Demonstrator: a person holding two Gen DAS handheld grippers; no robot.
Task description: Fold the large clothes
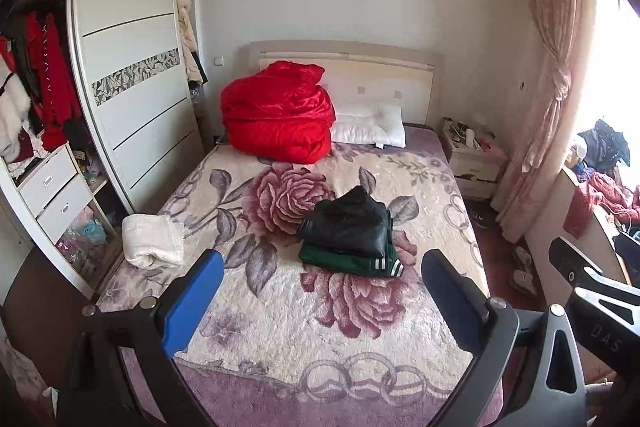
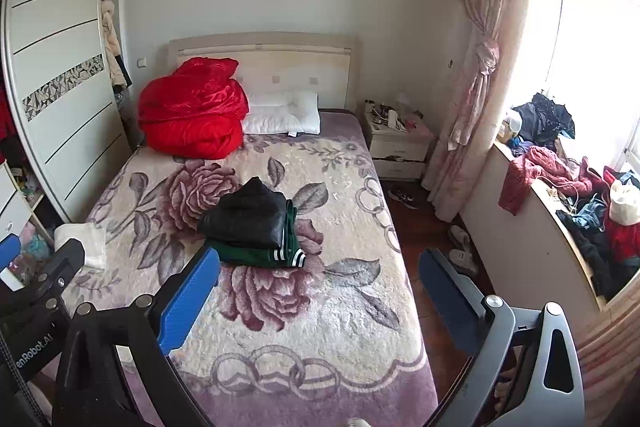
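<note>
A folded black garment (image 1: pixel 348 225) lies on a folded green garment with white stripes (image 1: pixel 356 261) in the middle of the floral bed cover (image 1: pixel 320 327). The stack also shows in the right wrist view, black (image 2: pixel 246 217) on green (image 2: pixel 260 254). My left gripper (image 1: pixel 320 299) is open and empty, held above the foot of the bed, short of the stack. My right gripper (image 2: pixel 320 295) is open and empty, held above the bed's right edge. A rolled white cloth (image 1: pixel 152 241) lies at the bed's left edge.
A red quilt (image 1: pixel 280 115) and a white pillow (image 1: pixel 370 125) lie at the headboard. A wardrobe (image 1: pixel 132 87) stands to the left, a nightstand (image 2: pixel 400 143) to the right. A ledge heaped with clothes (image 2: pixel 560 179) runs under the window. Slippers (image 2: pixel 460 247) lie on the floor.
</note>
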